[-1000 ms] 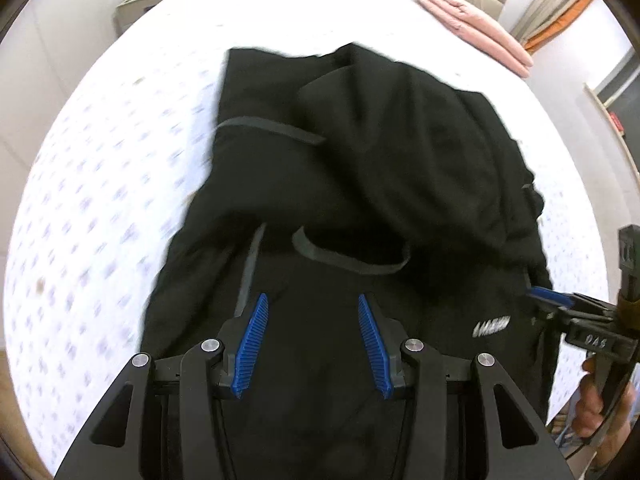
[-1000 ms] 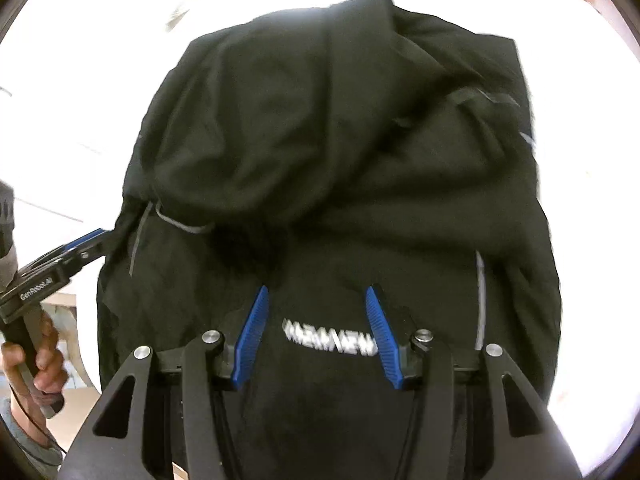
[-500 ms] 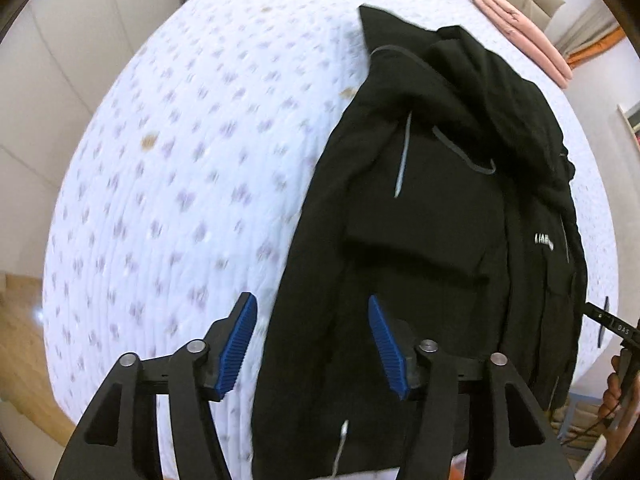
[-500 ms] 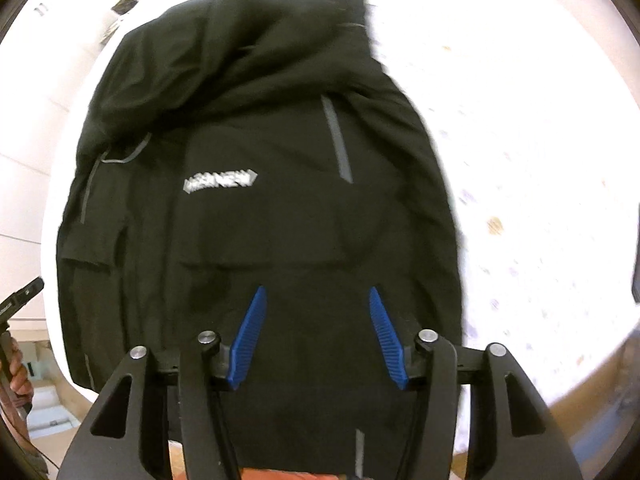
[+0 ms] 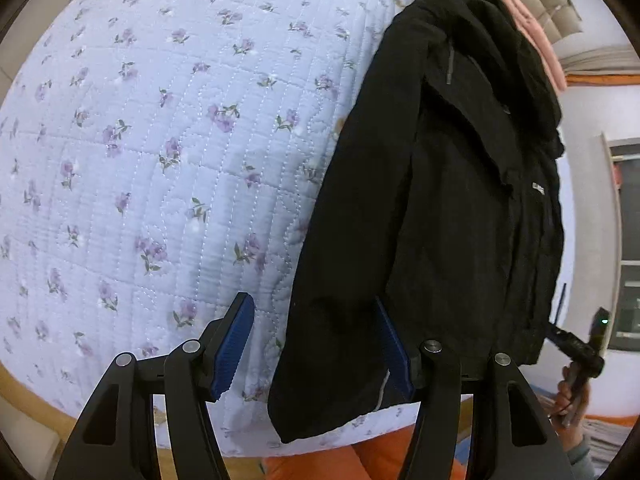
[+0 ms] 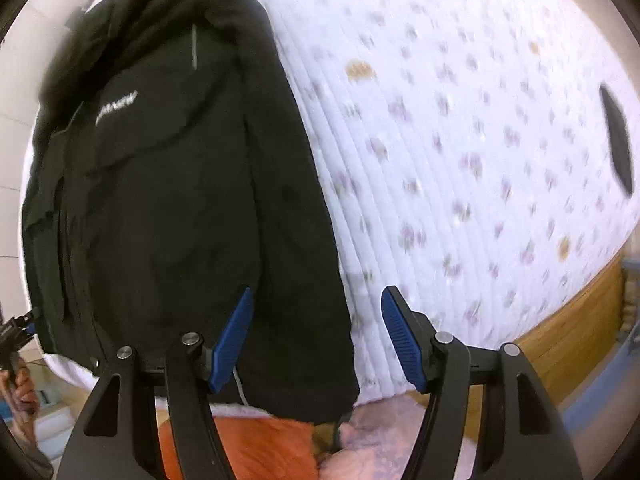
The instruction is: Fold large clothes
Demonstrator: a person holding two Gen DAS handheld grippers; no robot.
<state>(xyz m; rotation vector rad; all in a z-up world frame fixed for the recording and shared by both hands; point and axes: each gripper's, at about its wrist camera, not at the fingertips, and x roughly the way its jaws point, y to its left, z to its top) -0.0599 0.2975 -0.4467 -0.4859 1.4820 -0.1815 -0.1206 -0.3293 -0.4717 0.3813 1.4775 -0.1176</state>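
The black jacket [image 5: 440,208] lies flat on the bed [image 5: 152,168], folded lengthwise into a long, narrow shape that runs away from me, its hood end farthest off and its hem at the bed's near edge. Seen from my left gripper [image 5: 316,344], the jacket fills the right side of the view, and its left edge and bottom corner sit between my jaws. These jaws stand well apart and hold nothing: the left blue pad [image 5: 234,346] hangs over the bare flowered quilt, while the right pad is over the black cloth. I cannot tell whether that pad brushes the fabric. A thin grey strip shows on the jacket just ahead of the right pad.

Seen from my right gripper [image 6: 318,338], the same jacket [image 6: 172,208] lies to the left, with pale lettering on its chest up ahead and a short grey stripe near the collar. Its right edge and lower corner fall between these jaws, which are opening at this moment and grip nothing. Their left pad is over the dark fabric and their right pad [image 6: 400,340] over the quilt [image 6: 480,168].

Beyond the jacket, a folded pink cloth [image 5: 532,40] lies at the head of the bed. A wooden bed frame [image 6: 576,320] shows past the quilt to the right of my right jaws. Something orange [image 6: 248,448] sits below both pairs of jaws, off the bed's edge. A small dark shape [image 6: 618,140] rests far out on the quilt to the right; I cannot tell what it is.
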